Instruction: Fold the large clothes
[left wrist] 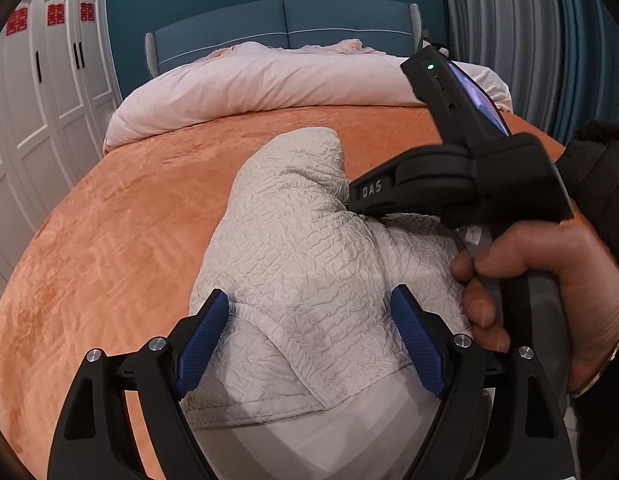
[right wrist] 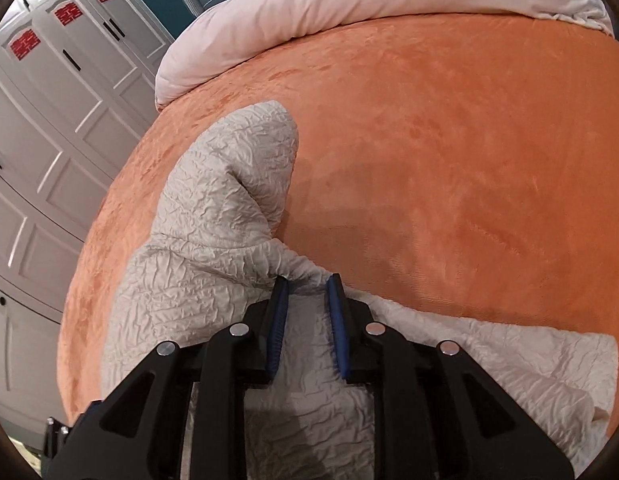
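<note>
Bare orange blanket (right wrist: 449, 160) right of the jacket (right wrist: 229, 184); duvet (right wrist: 309, 8) bounds it behind.

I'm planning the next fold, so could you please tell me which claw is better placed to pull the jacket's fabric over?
Probably the right claw: its pads are nearly closed around a ridge of the jacket beside the hood. The left claw is wide open over the jacket, gripping nothing.

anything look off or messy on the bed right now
Only the crinkled grey jacket: it lies bunched on the orange blanket, hood humped up, one part trailing right. The pale duvet is heaped at the headboard. Nothing looks spilled or damaged.
</note>
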